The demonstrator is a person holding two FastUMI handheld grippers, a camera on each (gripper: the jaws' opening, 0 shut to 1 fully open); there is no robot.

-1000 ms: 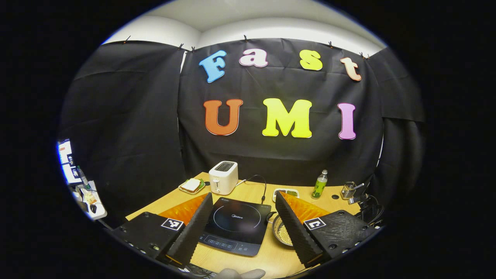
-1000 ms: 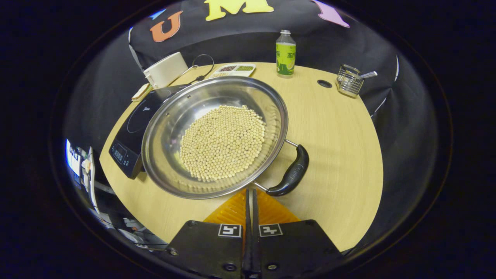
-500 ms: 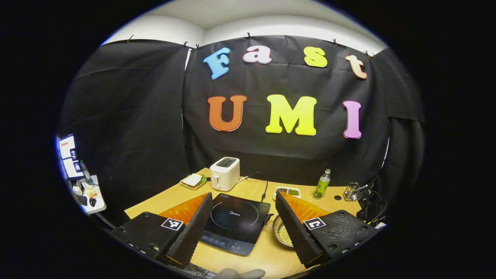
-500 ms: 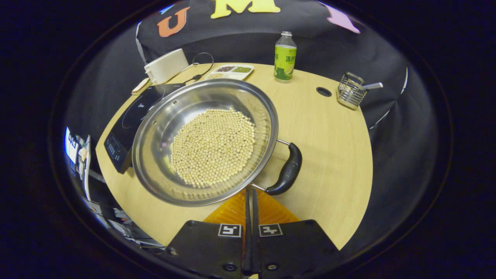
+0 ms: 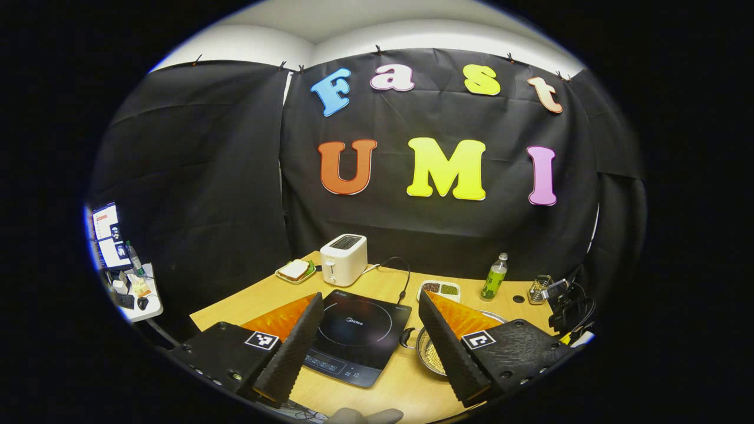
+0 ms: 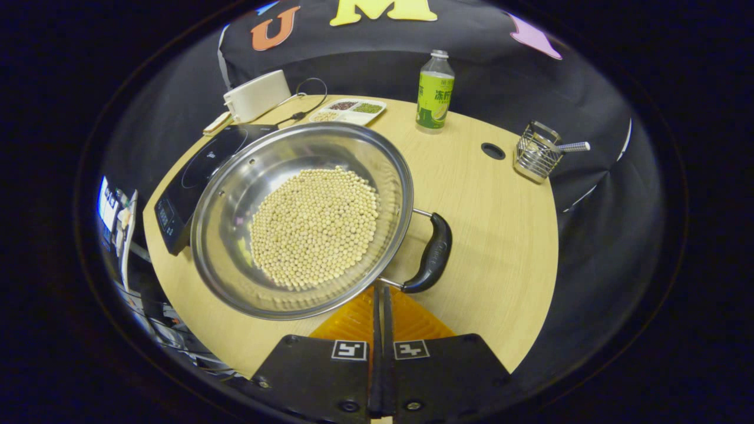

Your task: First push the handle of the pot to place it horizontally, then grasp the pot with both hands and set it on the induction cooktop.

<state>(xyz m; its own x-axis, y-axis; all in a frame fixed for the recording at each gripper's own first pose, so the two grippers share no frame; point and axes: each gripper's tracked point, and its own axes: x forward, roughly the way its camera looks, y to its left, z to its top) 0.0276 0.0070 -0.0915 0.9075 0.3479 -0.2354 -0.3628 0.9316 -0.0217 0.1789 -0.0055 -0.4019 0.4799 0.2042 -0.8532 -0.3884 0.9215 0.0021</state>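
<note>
Two tools: right (image 6: 380,294) closed, left (image 5: 371,347) agape.

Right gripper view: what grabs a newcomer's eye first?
The steel pot full of pale beans sits mid-table, its black handle on the right side, just ahead of the shut right claw. Behind it to the left lies the black induction cooktop.

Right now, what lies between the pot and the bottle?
In the right gripper view, nothing: bare wooden table runs from the pot rim to the bottle. The divided snack tray sits off to the side.
</note>
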